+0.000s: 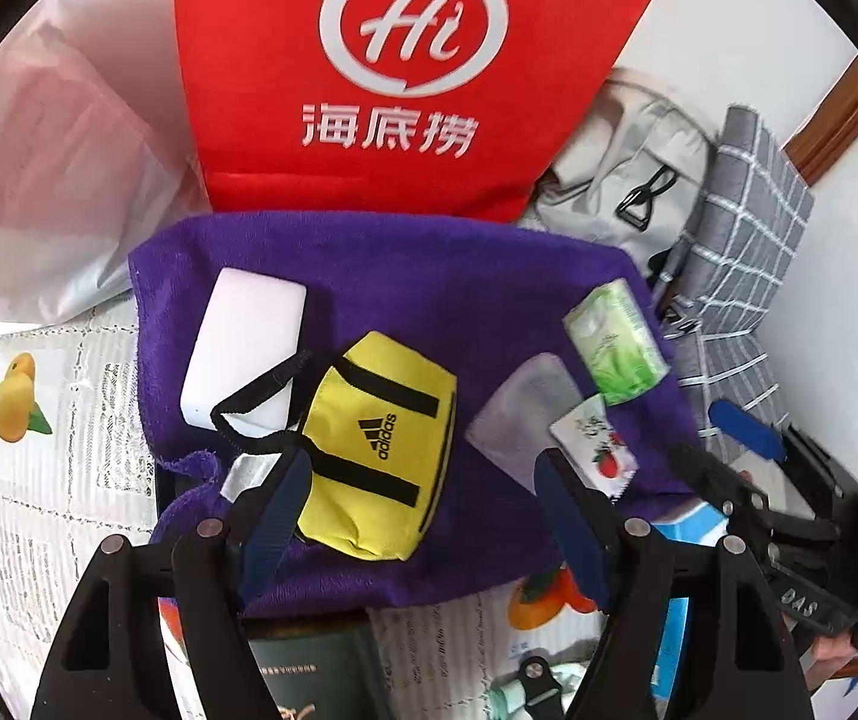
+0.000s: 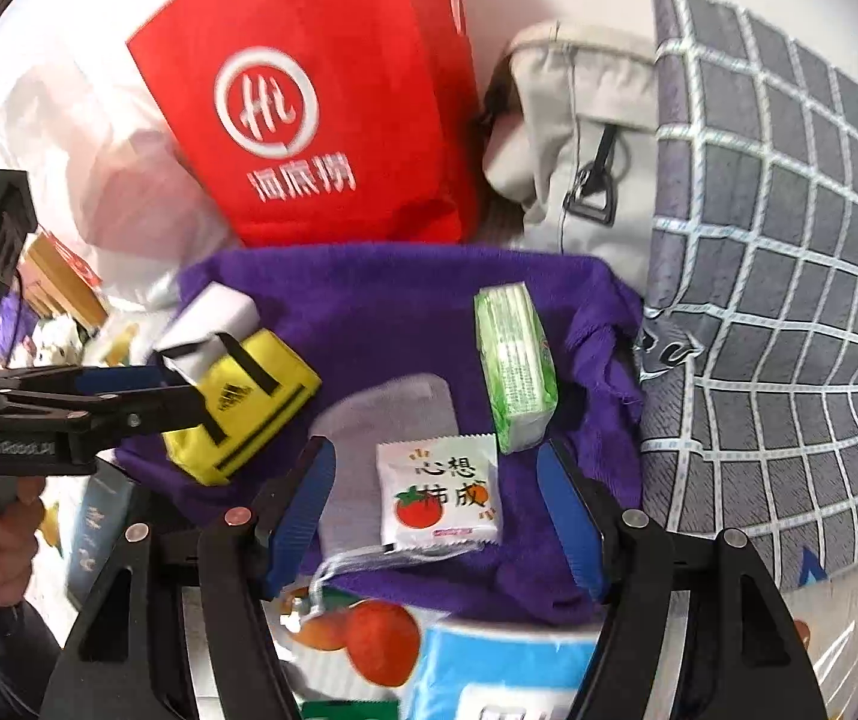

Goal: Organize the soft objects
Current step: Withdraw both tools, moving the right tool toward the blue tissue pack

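Note:
A purple towel [image 1: 429, 276] [image 2: 393, 312] lies spread out with soft things on it. A yellow Adidas pouch [image 1: 378, 444] [image 2: 243, 402] lies beside a white sponge block [image 1: 243, 342] [image 2: 213, 324]. A green tissue pack [image 1: 615, 342] [image 2: 513, 366], a grey folded cloth [image 1: 519, 414] [image 2: 387, 420] and a white tomato-print packet [image 1: 597, 450] [image 2: 438, 492] lie to the right. My left gripper [image 1: 423, 492] [image 2: 183, 387] is open around the pouch's near end. My right gripper [image 2: 435, 498] [image 1: 705, 468] is open, its fingers on either side of the packet.
A red Haidilao bag [image 1: 381, 72] [image 2: 309, 120] stands behind the towel, a white plastic bag [image 1: 51, 180] to its left. A grey backpack [image 1: 621, 180] [image 2: 579, 150] and a checked cushion [image 2: 789, 300] are at the right. Fruit cards and a blue-white pack [image 2: 489, 672] lie in front.

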`<action>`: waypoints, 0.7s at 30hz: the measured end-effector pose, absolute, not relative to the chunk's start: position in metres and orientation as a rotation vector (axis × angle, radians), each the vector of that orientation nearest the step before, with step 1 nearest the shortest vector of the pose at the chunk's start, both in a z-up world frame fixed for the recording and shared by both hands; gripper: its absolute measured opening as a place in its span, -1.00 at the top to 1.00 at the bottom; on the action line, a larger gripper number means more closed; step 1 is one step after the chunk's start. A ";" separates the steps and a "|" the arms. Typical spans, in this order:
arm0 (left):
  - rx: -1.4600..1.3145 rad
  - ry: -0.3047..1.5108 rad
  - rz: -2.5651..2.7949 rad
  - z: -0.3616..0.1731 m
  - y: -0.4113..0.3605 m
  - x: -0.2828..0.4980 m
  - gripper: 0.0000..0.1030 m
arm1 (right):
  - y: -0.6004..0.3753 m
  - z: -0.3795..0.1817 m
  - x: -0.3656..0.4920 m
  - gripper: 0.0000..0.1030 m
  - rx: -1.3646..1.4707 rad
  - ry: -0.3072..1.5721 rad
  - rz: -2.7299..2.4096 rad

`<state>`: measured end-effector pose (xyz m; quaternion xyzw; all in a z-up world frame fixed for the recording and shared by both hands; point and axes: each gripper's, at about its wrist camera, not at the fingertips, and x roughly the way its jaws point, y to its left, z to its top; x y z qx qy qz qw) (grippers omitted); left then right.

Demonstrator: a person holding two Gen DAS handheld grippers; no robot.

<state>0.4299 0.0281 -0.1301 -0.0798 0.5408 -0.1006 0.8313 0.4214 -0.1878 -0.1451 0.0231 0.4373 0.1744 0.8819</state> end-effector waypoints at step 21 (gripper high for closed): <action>-0.154 1.044 -0.215 -0.082 0.031 0.312 -0.46 | -0.208 -0.159 0.247 0.78 0.044 0.909 0.310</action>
